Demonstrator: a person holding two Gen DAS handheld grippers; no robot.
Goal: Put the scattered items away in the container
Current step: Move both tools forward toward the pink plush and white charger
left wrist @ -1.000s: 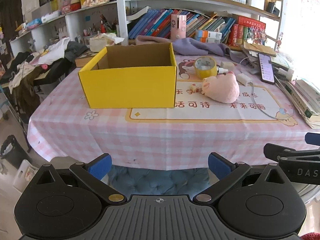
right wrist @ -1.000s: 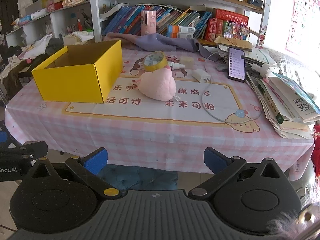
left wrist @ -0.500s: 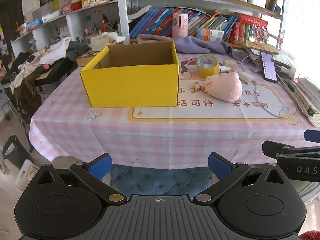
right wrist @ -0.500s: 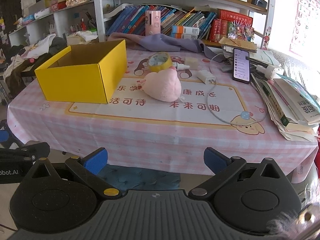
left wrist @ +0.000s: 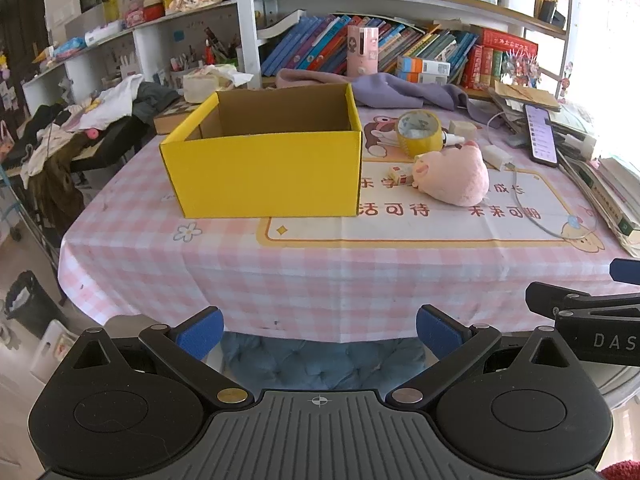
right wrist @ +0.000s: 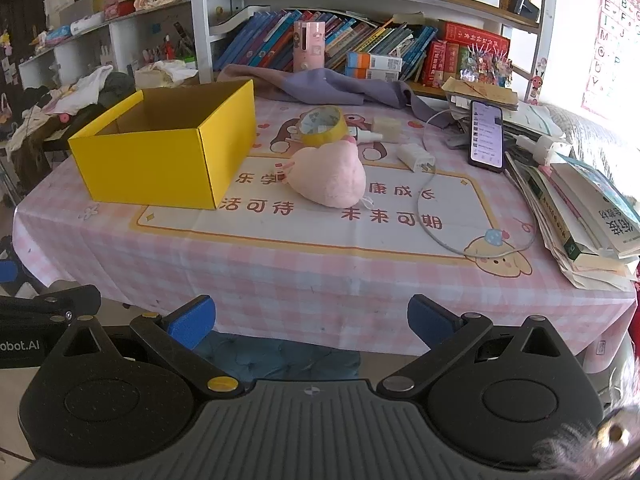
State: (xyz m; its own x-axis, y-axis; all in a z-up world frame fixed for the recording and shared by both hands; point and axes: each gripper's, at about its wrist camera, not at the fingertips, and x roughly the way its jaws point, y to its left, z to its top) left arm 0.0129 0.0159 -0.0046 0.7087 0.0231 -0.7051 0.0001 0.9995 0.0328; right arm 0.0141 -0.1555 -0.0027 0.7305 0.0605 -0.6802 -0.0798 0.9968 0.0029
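Observation:
An open yellow cardboard box point(left wrist: 266, 172) point(right wrist: 160, 160) stands on the pink checked tablecloth, and nothing shows inside it. To its right lie a pink plush toy point(left wrist: 454, 178) point(right wrist: 330, 178), a roll of yellow tape point(left wrist: 418, 132) point(right wrist: 322, 126), a small eraser-like block point(left wrist: 400, 176), a small white bottle point(right wrist: 366, 134) and a white charger point(right wrist: 416, 157) with its cable. My left gripper point(left wrist: 318, 330) hangs open in front of the table's near edge, holding nothing. My right gripper point(right wrist: 310, 320) is open too, level with it, and shows at the right edge of the left wrist view.
A phone point(right wrist: 486, 136) and a stack of books point(right wrist: 580, 208) fill the table's right side. A purple cloth point(left wrist: 400, 92) lies at the back under bookshelves. A blue cushioned seat point(left wrist: 320, 360) sits below the table edge. Clothes pile on a stand point(left wrist: 80, 120) at left.
Both grippers have risen a little and come slightly closer to the table, so the box and plush sit lower and larger in view. Both stay open.

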